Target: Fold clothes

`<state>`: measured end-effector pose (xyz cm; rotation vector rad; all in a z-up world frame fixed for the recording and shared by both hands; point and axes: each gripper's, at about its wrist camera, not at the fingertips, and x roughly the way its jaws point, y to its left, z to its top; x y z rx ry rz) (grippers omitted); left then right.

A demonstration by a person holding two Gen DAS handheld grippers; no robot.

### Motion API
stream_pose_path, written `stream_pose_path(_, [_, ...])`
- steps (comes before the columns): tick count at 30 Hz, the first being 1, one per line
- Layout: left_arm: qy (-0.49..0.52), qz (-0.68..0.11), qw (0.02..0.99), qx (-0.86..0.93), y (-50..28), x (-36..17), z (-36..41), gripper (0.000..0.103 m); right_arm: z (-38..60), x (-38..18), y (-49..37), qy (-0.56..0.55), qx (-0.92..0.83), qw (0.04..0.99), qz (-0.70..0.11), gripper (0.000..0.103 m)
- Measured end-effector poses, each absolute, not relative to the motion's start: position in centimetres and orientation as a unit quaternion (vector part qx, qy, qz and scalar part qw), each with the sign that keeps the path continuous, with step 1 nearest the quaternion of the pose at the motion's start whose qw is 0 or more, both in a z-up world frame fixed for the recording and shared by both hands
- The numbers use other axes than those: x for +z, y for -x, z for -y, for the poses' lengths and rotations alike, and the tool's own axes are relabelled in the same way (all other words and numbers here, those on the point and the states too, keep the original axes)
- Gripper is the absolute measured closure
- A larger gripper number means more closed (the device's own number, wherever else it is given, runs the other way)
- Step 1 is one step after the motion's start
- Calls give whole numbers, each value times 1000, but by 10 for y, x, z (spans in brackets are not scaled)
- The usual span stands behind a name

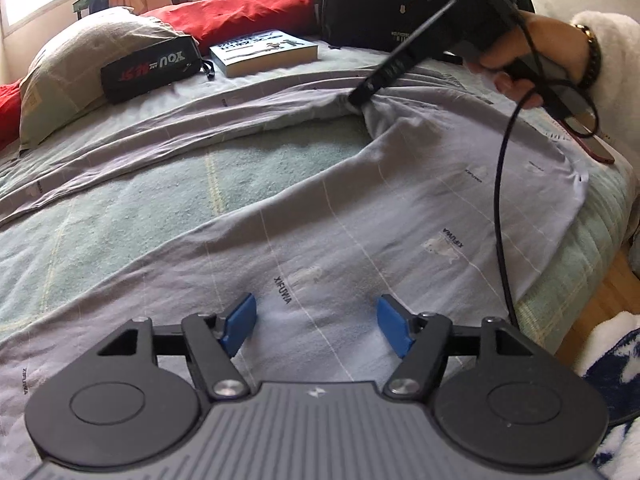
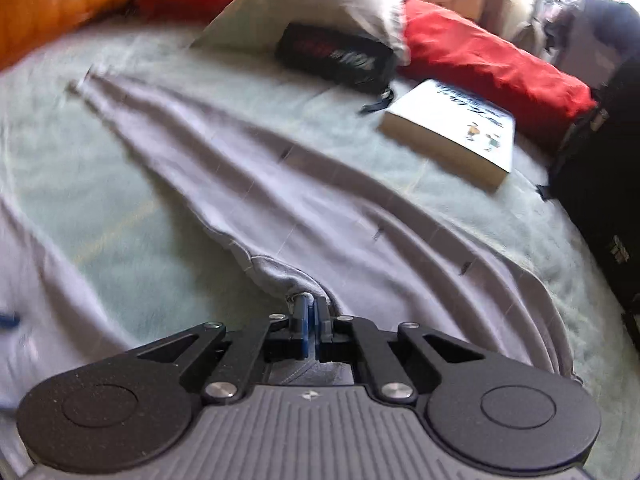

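We see the left gripper released above the pale trousers; right gripper pinching their crotch fold | trousers spread across the bed; book beyond

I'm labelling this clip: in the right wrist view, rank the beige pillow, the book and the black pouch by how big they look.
1. beige pillow, largest.
2. book and black pouch: they look about alike; blur and the book's nearness to the camera leave it unsure, so unranked.
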<state>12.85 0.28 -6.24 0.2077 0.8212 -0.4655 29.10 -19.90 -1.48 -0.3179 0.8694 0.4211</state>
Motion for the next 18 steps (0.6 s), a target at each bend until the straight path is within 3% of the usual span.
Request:
stream_pose_path(9, [-96,-386,894,-206,-129,-49,-11,35,212,-3,-280,89,216,870,-434,88])
stream_pose_path(12, [-92,-390,894,-199,-134,-50,-13,35,201,-6,-275,85,229,850,-467,86])
stream_pose_path(15, [-88,-395,893,-196,-136,-54,-13,35,192,-18,-280,88,206,835,-502,77])
stream_pose_path(18, [-87,-398,892,-196,-135,-58,-13,35,190,-32,-287,81,186,826,-526,76])
